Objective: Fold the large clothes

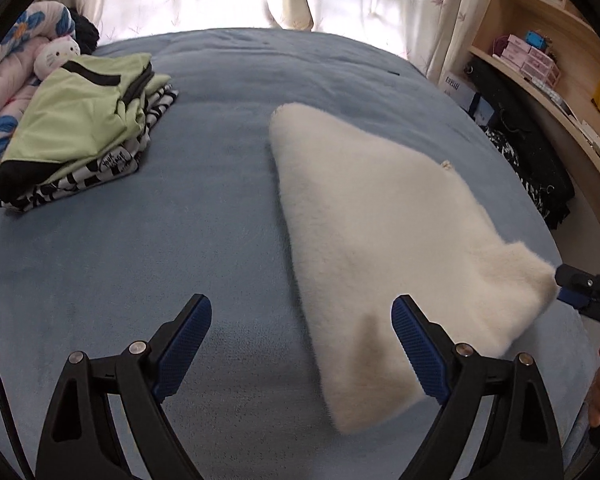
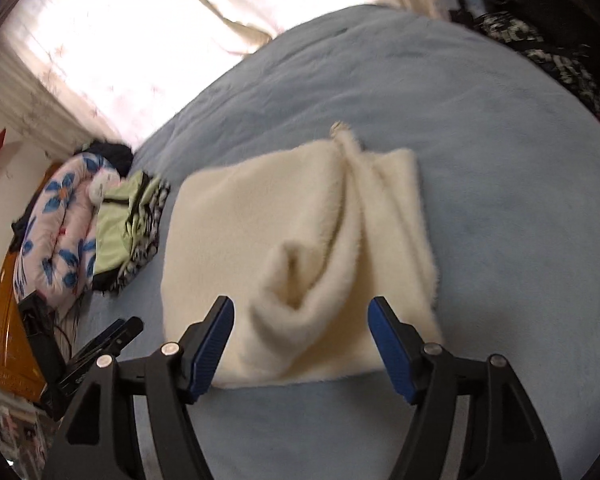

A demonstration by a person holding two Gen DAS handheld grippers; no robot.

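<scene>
A cream fluffy garment (image 1: 380, 240) lies folded on the blue bed cover (image 1: 140, 260). In the left wrist view my left gripper (image 1: 302, 306) hangs open above its near left edge, and the right finger overlaps the fabric without pressing on it. My right gripper (image 1: 580, 288) shows at that view's right edge, beside the garment's corner. In the right wrist view the right gripper (image 2: 300, 304) stands open over the garment (image 2: 300, 240), whose near part is bunched into a soft fold; the pads do not touch it.
A stack of folded clothes (image 1: 80, 128), green on top of black-and-white, sits at the far left by a floral quilt (image 1: 4, 92) and a plush toy (image 1: 58, 54). Wooden shelves (image 1: 540, 60) and dark clothes (image 1: 532, 168) line the bed's right side. Curtains hang behind.
</scene>
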